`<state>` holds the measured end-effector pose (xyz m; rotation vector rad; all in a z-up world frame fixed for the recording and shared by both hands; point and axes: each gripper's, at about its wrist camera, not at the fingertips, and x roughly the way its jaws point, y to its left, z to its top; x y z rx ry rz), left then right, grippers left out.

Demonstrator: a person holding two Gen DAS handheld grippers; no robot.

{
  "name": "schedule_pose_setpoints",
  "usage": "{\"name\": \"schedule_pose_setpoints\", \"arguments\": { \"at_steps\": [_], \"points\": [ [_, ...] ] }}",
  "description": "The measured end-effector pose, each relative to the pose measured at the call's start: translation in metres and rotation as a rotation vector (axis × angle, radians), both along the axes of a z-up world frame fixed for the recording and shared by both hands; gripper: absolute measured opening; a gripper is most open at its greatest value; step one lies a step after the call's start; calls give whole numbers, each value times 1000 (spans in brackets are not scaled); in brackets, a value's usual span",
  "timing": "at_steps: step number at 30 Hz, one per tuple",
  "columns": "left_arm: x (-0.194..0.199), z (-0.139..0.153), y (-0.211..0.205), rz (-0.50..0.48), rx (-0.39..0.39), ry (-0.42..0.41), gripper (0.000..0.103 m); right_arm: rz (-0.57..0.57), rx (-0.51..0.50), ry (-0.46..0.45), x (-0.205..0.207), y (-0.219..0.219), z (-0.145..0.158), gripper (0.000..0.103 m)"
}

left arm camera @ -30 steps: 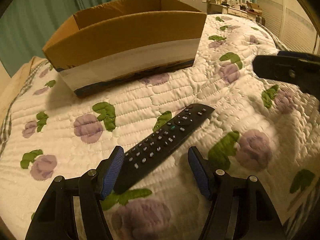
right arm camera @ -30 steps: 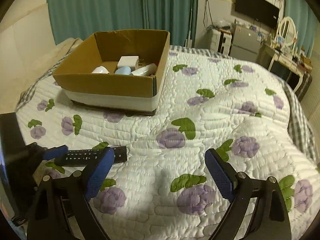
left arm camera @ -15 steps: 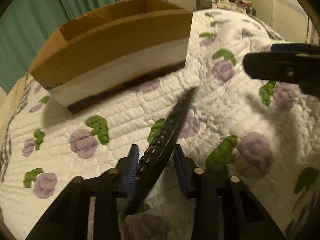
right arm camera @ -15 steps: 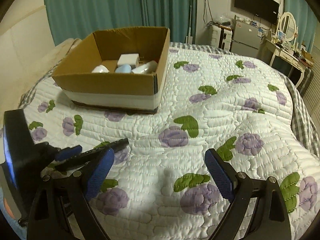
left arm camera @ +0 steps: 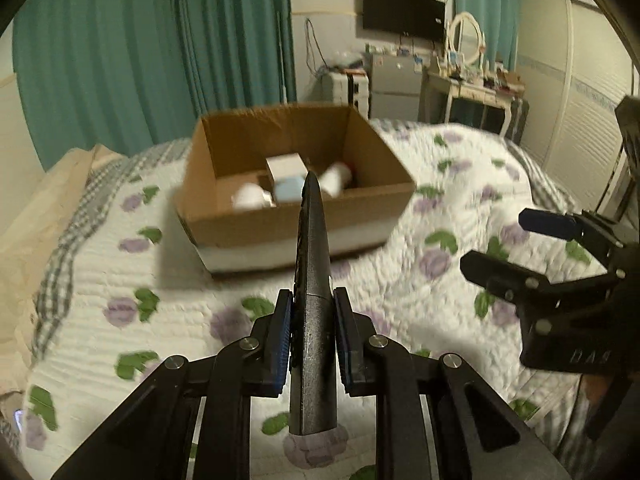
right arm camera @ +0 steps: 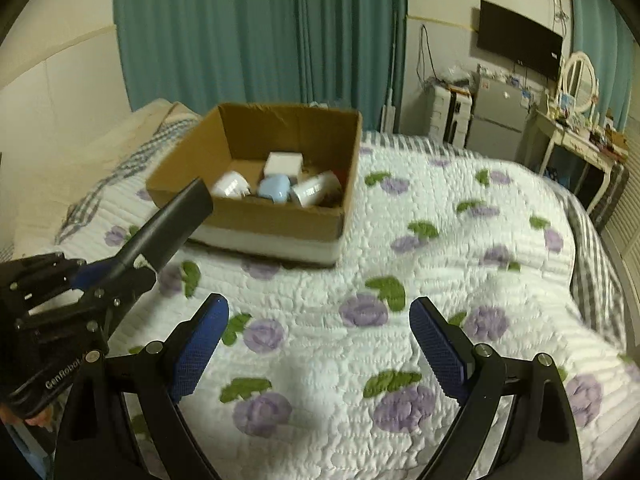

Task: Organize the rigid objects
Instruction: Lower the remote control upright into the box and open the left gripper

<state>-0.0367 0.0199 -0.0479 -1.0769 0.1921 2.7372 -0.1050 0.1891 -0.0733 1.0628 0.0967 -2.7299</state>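
My left gripper (left arm camera: 313,300) is shut on a black remote control (left arm camera: 313,264), held on edge above the quilt and pointing toward the open cardboard box (left arm camera: 288,228). The right wrist view shows the remote (right arm camera: 168,228) raised in the left gripper (right arm camera: 108,272), its far end just in front of the box's (right arm camera: 280,220) near left corner. The box holds a white cube (right arm camera: 283,164), a pale blue item (right arm camera: 275,188) and white plugs or cylinders (right arm camera: 316,190). My right gripper (right arm camera: 319,316) is open and empty above the quilt; it also shows at the right of the left wrist view (left arm camera: 520,240).
The box stands on a white quilt with purple flowers (right arm camera: 440,280) over a bed. A beige pillow (left arm camera: 36,216) lies at the left. Teal curtains (right arm camera: 260,32), a wall TV (right arm camera: 520,46), a small fridge (right arm camera: 496,120) and a cluttered dressing table (right arm camera: 576,128) stand behind the bed.
My left gripper closed on the remote, turned it on edge and lifted it off the quilt, now higher and facing the box's open top. My right gripper stayed open.
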Motion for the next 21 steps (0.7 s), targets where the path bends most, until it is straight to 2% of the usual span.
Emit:
{"name": "schedule_pose_setpoints", "arguments": {
  "at_steps": [6, 12, 17, 21],
  "points": [
    [-15, 49, 1, 15, 17, 98, 19, 19, -16, 98, -14, -4, 49, 92],
    [-50, 77, 1, 28, 16, 155, 19, 32, -13, 160, -51, -9, 84, 92],
    [-91, 76, 5, 29, 3, 142, 19, 22, -24, 183, -89, -8, 94, 92],
    [-128, 58, 12, 26, -26, 96, 19, 15, -45, 172, -120, -7, 88, 92]
  ]
}}
